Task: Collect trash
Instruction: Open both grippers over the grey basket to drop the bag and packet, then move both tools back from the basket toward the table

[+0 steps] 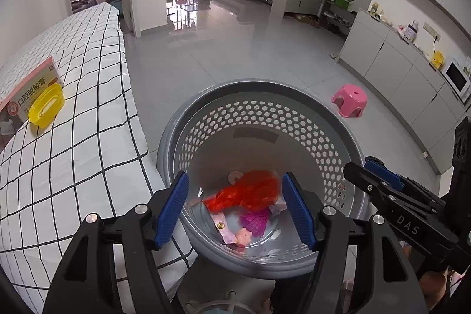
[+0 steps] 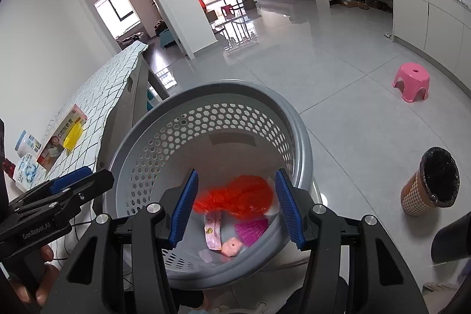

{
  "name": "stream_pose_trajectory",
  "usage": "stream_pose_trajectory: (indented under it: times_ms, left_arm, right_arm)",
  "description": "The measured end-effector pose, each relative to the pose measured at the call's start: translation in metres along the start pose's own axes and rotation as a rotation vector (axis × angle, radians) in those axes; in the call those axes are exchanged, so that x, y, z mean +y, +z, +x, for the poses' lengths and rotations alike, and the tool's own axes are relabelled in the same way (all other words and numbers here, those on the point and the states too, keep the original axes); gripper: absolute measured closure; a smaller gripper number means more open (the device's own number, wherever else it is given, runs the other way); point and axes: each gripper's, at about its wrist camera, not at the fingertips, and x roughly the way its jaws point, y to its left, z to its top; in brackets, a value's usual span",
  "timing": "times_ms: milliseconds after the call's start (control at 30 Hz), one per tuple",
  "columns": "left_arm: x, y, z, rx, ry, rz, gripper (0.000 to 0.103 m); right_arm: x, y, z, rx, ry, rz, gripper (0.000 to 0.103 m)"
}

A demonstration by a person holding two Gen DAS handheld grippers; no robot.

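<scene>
A grey perforated basket (image 1: 256, 96) (image 2: 235, 96) stands on the floor beside the bed. Inside lie a red plastic bag (image 1: 247, 193) (image 2: 235, 197), a purple wrapper (image 1: 255, 221) (image 2: 253, 230), a pink strip (image 2: 213, 231) and a small pink piece (image 1: 244, 236) (image 2: 232, 247). My left gripper (image 1: 235, 208) is open and empty above the basket's mouth. My right gripper (image 2: 235, 209) is also open and empty above it. Each gripper shows in the other's view, the right one (image 1: 379, 184) and the left one (image 2: 73, 181). The red bag is blurred.
The bed (image 1: 73, 137) with a checked sheet carries a pink box (image 1: 26, 93) (image 2: 63, 134) and a yellow lid (image 1: 47, 105) (image 2: 73, 137). A pink stool (image 1: 350, 100) (image 2: 411, 82) and a paper cup (image 2: 429, 181) are on the floor. Cabinets (image 1: 397, 64) line the right wall.
</scene>
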Motion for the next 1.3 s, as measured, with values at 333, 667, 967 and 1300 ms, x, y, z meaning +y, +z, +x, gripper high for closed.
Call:
stream_pose_trajectory:
  times_ms: [333,667,967,1300]
  left_arm:
    - [0.006,-0.003,-0.01,-0.021,0.028,-0.016,0.035]
    - [0.026,-0.01,-0.028,-0.076,0.096,-0.048,0.027]
    - [0.059,-0.024,-0.056,-0.139,0.21,-0.094,0.017]
    - [0.141,-0.051,-0.089,-0.159,0.342,-0.216,0.01]
  right_arm:
    - [0.006,-0.003,-0.004,-0.003,0.009,-0.01,0.051]
    - [0.027,-0.011,-0.016,-0.018,0.022,-0.057,0.046]
    - [0.067,-0.022,-0.029,-0.075,0.008,-0.139,0.036]
    - [0.122,-0.038,-0.019,-0.058,0.07,-0.234,0.028]
